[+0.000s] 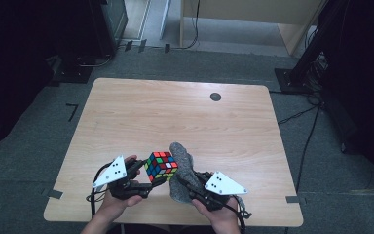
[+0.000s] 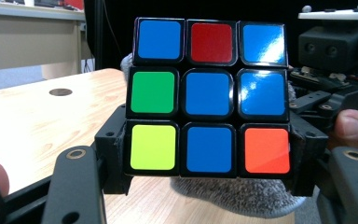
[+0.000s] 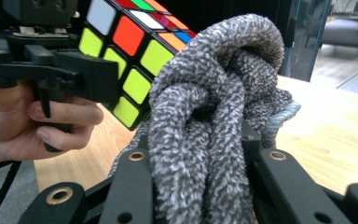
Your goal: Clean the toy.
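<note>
Cube (image 1: 161, 166) above wooden table (image 1: 175, 112), grey carpet (image 1: 39, 146) around.

Overhead cam; both claw cams close on cube (image 1: 161, 166).

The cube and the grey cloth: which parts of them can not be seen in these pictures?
- Cube, left gripper view: one face shows; the others face away.
- Grey cloth, right gripper view: its lower end is cut off by the bottom edge.
- Cloth, high view: the right gripper covers its near part.
</note>
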`<state>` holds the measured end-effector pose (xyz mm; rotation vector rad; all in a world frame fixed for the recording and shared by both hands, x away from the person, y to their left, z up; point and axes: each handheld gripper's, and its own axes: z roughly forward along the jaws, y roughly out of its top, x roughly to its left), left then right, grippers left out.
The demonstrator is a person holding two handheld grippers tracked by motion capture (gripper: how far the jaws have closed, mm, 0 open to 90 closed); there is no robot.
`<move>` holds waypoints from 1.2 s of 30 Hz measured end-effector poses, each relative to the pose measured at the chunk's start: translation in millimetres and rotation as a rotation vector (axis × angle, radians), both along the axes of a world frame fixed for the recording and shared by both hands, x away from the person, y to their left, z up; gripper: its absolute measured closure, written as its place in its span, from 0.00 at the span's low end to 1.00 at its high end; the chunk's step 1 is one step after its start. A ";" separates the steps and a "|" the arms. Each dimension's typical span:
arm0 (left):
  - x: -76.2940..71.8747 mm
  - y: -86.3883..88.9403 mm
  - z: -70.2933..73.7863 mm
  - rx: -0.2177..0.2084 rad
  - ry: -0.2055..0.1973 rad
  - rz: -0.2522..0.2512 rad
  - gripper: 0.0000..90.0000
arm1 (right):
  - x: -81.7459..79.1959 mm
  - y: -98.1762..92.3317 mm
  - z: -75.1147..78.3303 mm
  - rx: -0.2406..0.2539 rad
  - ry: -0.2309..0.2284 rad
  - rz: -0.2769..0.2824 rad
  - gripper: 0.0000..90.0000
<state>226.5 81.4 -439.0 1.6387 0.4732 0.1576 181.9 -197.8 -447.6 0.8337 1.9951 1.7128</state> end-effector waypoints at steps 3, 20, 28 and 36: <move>0.6 1.4 0.9 -0.009 0.010 0.007 0.38 | -1.8 9.9 -6.2 -0.076 -0.001 0.037 0.76; 3.0 -3.7 -5.0 0.045 0.034 0.031 0.38 | -0.6 14.2 -11.1 -0.207 -0.009 0.019 0.74; 6.3 -0.1 -7.0 0.075 0.033 0.089 0.38 | 16.4 -27.7 -14.1 -0.202 0.050 -0.220 0.74; 10.7 -1.4 -12.5 0.125 0.049 0.131 0.38 | 36.2 -68.0 -46.3 -0.221 0.200 -0.408 0.67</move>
